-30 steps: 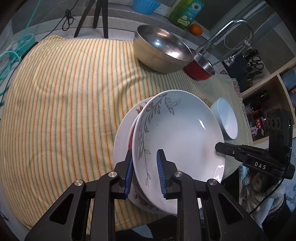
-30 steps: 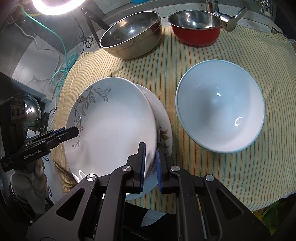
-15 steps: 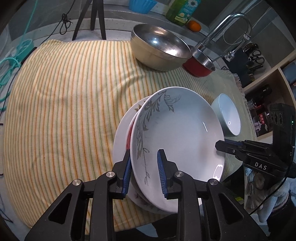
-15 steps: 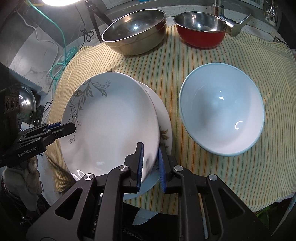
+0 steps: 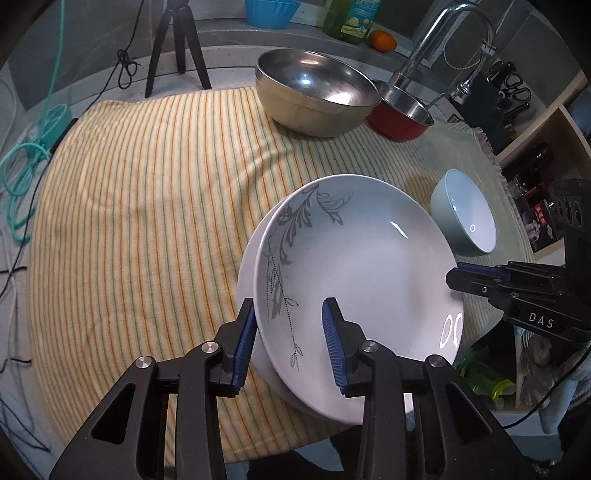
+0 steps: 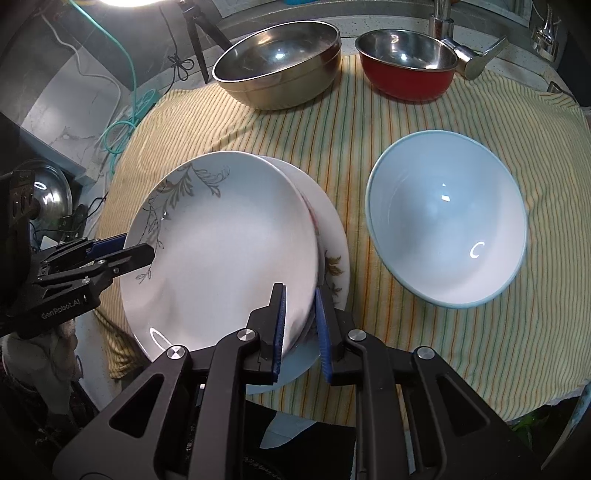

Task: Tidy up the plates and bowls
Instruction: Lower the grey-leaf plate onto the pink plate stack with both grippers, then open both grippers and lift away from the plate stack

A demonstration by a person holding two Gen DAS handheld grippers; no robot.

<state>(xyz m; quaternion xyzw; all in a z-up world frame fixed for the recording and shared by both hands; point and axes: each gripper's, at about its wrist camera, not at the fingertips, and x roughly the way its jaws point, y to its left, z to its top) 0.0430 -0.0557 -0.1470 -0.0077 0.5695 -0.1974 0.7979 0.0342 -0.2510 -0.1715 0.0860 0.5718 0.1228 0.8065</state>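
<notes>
Left wrist view, cloth: a yellow striped cloth (image 5: 140, 206) covers the whole work surface from 9 o'clock round to 3 o'clock.
Leaf-patterned plate: the white leaf-patterned plate (image 5: 354, 280) sits at the centre, tilted, on top of a second plate (image 5: 245, 280) whose rim shows at its 9 o'clock edge.
Steel bowl: a large steel bowl (image 5: 314, 92) stands at 12 o'clock, with a red bowl (image 5: 400, 116) touching it at about 1 o'clock.
Pale blue bowl: the pale blue bowl (image 6: 447, 221) stands upright on the cloth at 3 o'clock of the plates, close but apart from them.
Left gripper: the left gripper (image 5: 290, 338) straddles the leaf-patterned plate's rim at 6 o'clock; its jaws have just been opening and stand narrowly apart, the right pad clear of the plate's face, so the rim lies loose between them.
Right gripper: the right gripper (image 6: 299, 325) is at 6 o'clock in the right wrist view, jaws nearly closed, with the leaf-patterned plate's rim between the pads and gripped there; its jaws have been easing open slightly.
Small things: an orange (image 5: 382, 40) and a green bottle (image 5: 351, 18) sit at 12 o'clock behind the bowls.
</notes>
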